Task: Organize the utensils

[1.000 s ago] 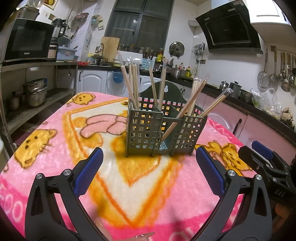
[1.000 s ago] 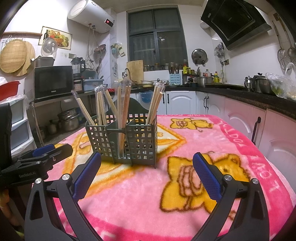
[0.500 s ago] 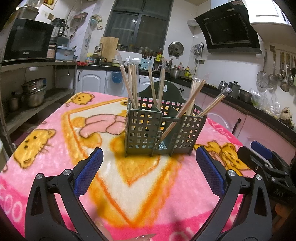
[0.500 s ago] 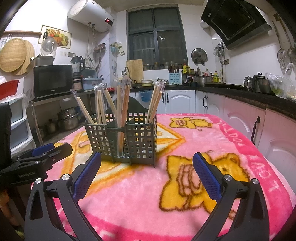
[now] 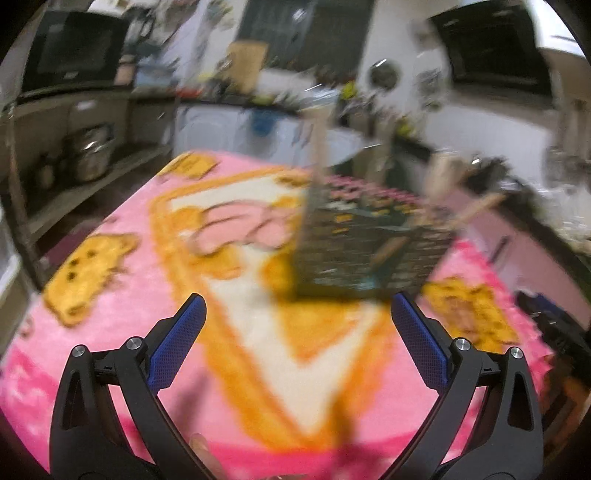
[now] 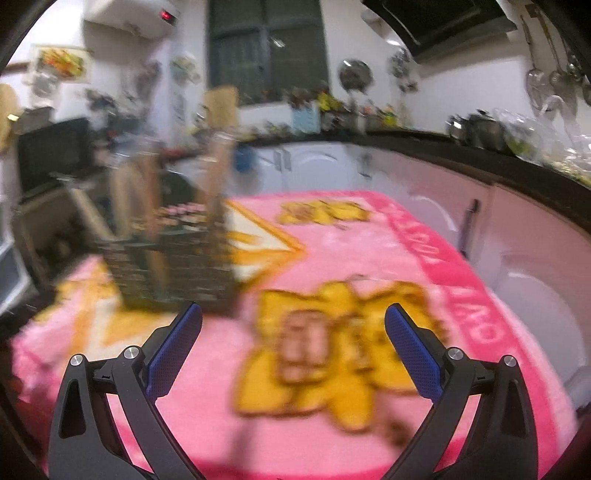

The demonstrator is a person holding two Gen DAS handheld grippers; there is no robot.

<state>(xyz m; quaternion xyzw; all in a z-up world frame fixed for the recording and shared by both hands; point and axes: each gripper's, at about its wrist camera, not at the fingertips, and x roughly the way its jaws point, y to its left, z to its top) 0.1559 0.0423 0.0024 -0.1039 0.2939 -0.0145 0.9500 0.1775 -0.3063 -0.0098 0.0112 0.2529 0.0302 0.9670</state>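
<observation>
Chopsticks (image 5: 320, 140), light, stiff and slick, stood blurred in the slotted caddy (image 5: 369, 254) right of centre on the pink blanket (image 5: 110, 332); gripping mid-shaft seemed best. Left gripper (image 5: 297, 341) and right gripper (image 6: 293, 339) hovered low over the blanket, jaws wide, empty.

It was a home kitchen, lived-in and crowded. A dark range hood (image 6: 439, 26) hung high on the wall, ladles and strainers (image 6: 554, 81) dangled from hooks beside it, and pots (image 6: 476, 129) sat on a black countertop (image 6: 424, 144) over white cabinet doors (image 6: 314, 166). A microwave (image 5: 74, 51) stood on a shelf, a water heater (image 6: 129, 18) above, and a pink cartoon blanket (image 6: 369, 258) covered the table.
</observation>
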